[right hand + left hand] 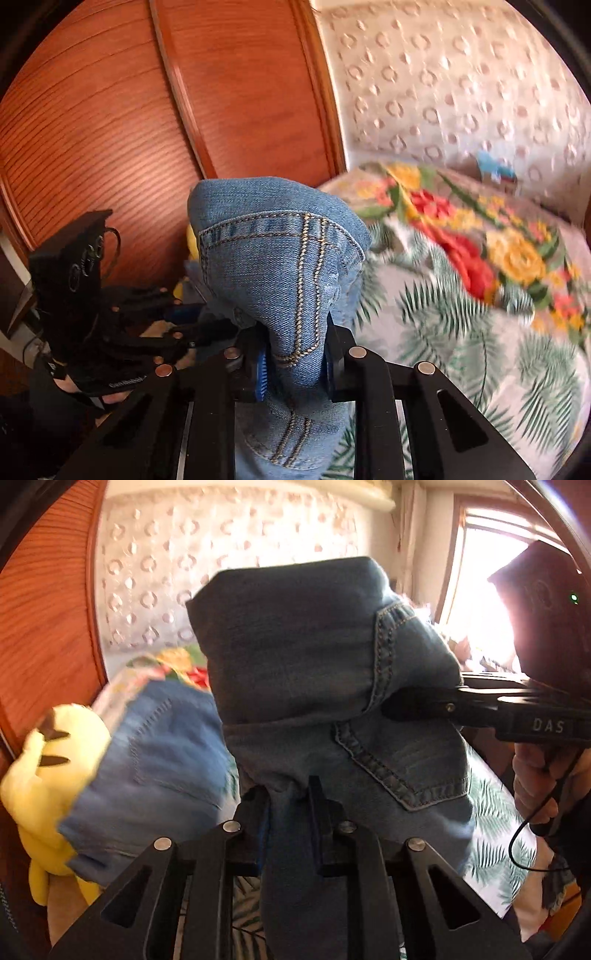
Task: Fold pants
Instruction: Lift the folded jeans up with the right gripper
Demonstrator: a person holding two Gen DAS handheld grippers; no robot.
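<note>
Blue denim pants (303, 657) hang bunched up above the bed, stitched back pocket showing at the right. My left gripper (288, 801) is shut on a fold of the denim, the cloth pinched between its black fingers. From the right, my right gripper (391, 705) bites into the same pants near the pocket seam. In the right wrist view the pants (273, 266) rise as a rounded hump with double orange stitching, and my right gripper (295, 365) is shut on them between its blue-ridged pads. My left gripper (218, 328) shows at the left, its tips gripping the denim.
A bed with a palm-leaf sheet (443, 332) and a floral blanket (480, 240) lies below. A yellow plush toy (44, 760) sits at the left by a wooden wardrobe (129, 110). A padded headboard (461, 92) stands behind. A bright window (476, 583) is at the right.
</note>
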